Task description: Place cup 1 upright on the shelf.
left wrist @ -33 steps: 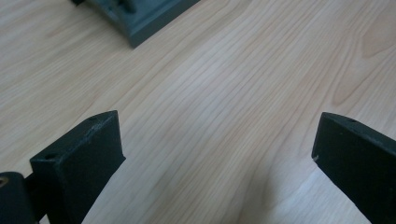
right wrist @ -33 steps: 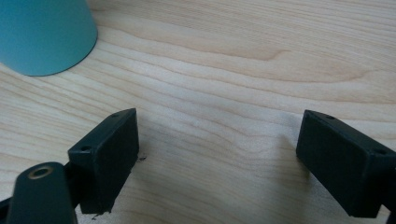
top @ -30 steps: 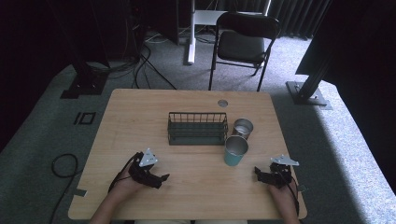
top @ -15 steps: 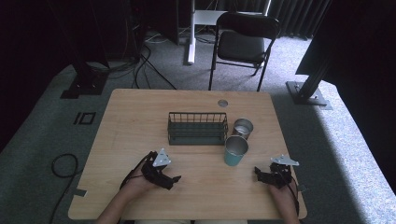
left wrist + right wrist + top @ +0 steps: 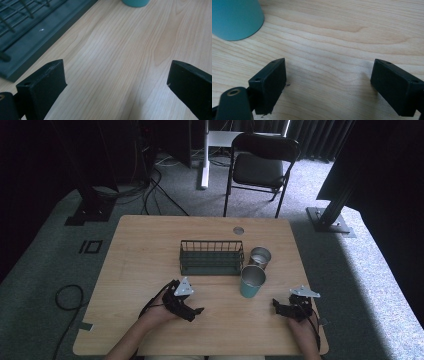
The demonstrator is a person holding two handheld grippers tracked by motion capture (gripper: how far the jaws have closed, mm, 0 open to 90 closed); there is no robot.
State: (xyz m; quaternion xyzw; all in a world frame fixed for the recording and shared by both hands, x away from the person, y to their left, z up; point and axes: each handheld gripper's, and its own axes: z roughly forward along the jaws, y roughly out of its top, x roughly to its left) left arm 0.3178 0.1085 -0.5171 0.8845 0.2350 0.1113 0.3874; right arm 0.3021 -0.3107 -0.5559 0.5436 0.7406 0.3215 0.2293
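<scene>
Overhead, the left claw (image 5: 196, 311) and the right claw (image 5: 276, 306) both lie low over the near part of the wooden desk (image 5: 150, 245), each with its jaws spread wide and nothing held between them. Centrally, a dark wire basket (image 5: 211, 257) stands on the desk, with a teal cup (image 5: 252, 281) just beside its right front corner and a silver cup (image 5: 260, 256) beside its right end. Bare wood lies between the left claw's jaws, the basket's base (image 5: 32, 37) to their left; the teal cup's wall (image 5: 235, 18) stands ahead of the right claw.
</scene>
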